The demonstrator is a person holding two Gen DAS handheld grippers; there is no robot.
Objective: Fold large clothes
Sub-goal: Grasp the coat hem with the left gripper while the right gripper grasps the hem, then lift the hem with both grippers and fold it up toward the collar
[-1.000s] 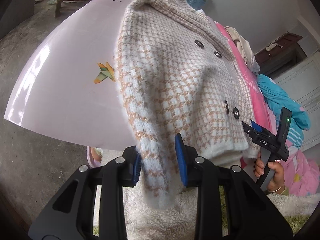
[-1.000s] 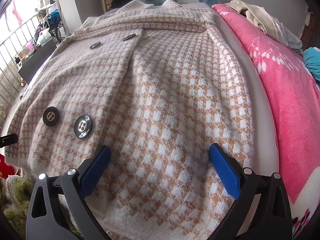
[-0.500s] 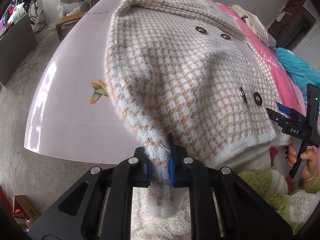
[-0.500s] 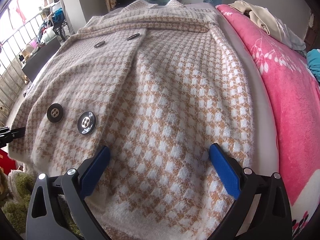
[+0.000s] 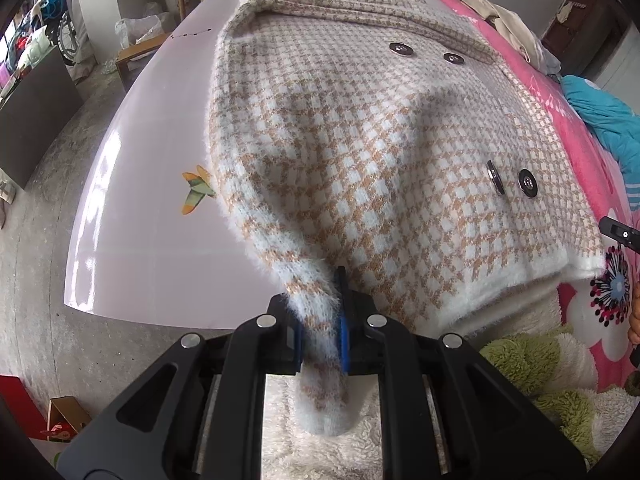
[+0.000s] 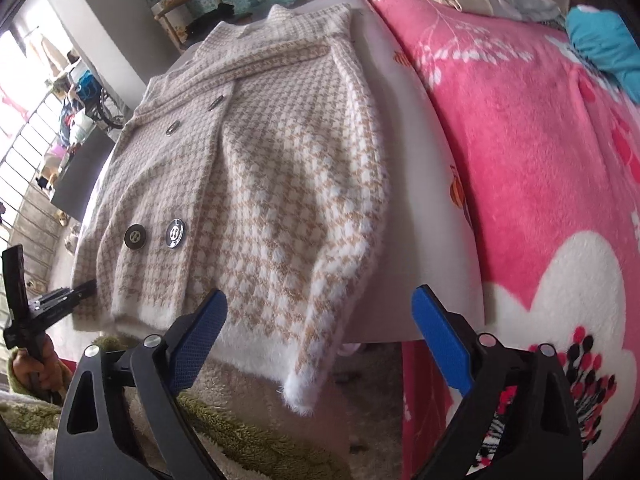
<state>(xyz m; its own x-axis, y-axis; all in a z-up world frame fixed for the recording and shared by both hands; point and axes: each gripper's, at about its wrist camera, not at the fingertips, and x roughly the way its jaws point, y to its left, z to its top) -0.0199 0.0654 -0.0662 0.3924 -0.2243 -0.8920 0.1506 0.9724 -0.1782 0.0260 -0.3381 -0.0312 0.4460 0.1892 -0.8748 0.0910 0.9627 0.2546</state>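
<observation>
A fuzzy beige-and-white houndstooth jacket [image 5: 360,152] with dark buttons lies face up on a pale pink table [image 5: 152,200]. My left gripper [image 5: 320,336] is shut on the cuff of the jacket's left sleeve [image 5: 320,360] at the table's near edge. In the right wrist view the jacket [image 6: 260,200] lies ahead, its right sleeve cuff [image 6: 308,384] hanging over the table edge. My right gripper [image 6: 316,344] is open and empty, just in front of that cuff. The left gripper [image 6: 48,304] shows at the far left.
A pink flowered blanket [image 6: 540,160] lies right of the jacket, with a blue garment [image 6: 604,44] and beige clothes [image 5: 504,20] on it. A green-and-white fleece [image 5: 540,368] is below the table edge. A wooden stool [image 5: 136,52] and concrete floor lie left.
My left gripper has closed on the left sleeve cuff and stays clamped. My right gripper has pulled back and shifted right, off the jacket body to the right sleeve cuff.
</observation>
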